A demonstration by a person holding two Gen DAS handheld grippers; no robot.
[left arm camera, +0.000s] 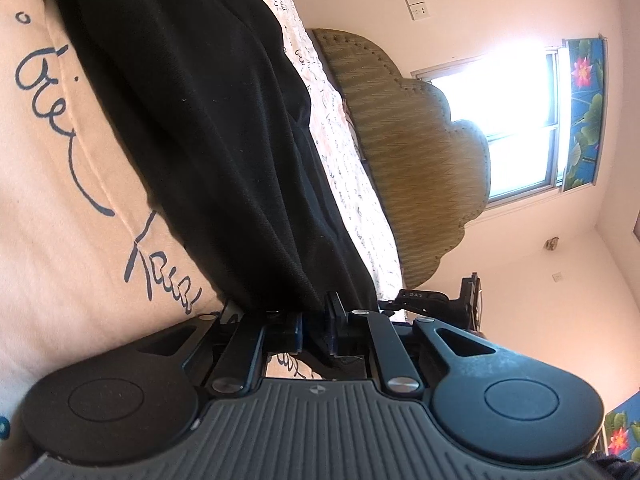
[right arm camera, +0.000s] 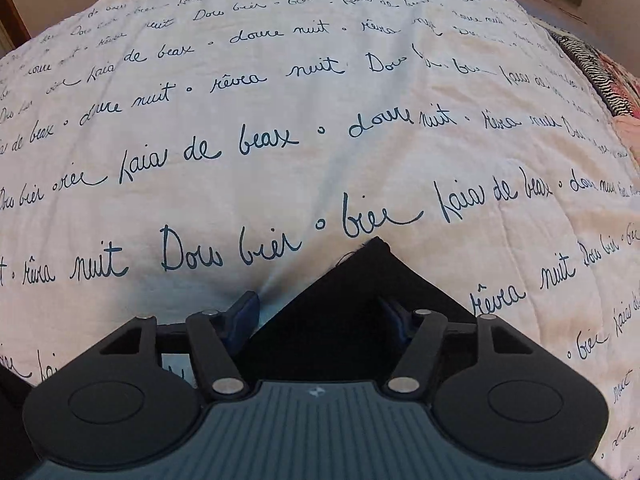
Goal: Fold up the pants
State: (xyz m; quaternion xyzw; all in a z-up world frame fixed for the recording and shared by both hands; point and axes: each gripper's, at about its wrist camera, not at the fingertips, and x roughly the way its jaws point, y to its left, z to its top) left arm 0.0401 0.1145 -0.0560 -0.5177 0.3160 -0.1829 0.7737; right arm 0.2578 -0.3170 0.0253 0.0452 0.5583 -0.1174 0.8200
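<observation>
Right between the left tongs (left arm camera: 316,328) lies the black pants (left arm camera: 208,128) fabric: the two blue-padded jaws are drawn close together with a fold of the cloth pinched in the narrow slot between them. From that pinch the dark cloth runs forward and away from the tongs in long soft folds across the bed, whose cream quilt (left arm camera: 60,208) carries dark blue cursive lettering on both sides of the garment.

In the right wrist view, a pointed corner of the pants (right arm camera: 360,292) reaches forward between the right tongs (right arm camera: 320,316), whose jaws stand wide apart. The right-hand pad sits over the cloth's edge; the left-hand pad (right arm camera: 242,320) sits beside the cloth on bare quilt (right arm camera: 320,120). The corner lies flat on the bed, its tip just ahead of the pads.

Beyond the left tongs, past the far end of the pants, stands a scalloped, olive-tan padded headboard (left arm camera: 416,152), and behind it a bright window (left arm camera: 508,120) with a blue flowered curtain (left arm camera: 584,108) at its side. A double wall socket (left arm camera: 416,3) sits on the pale wall.
</observation>
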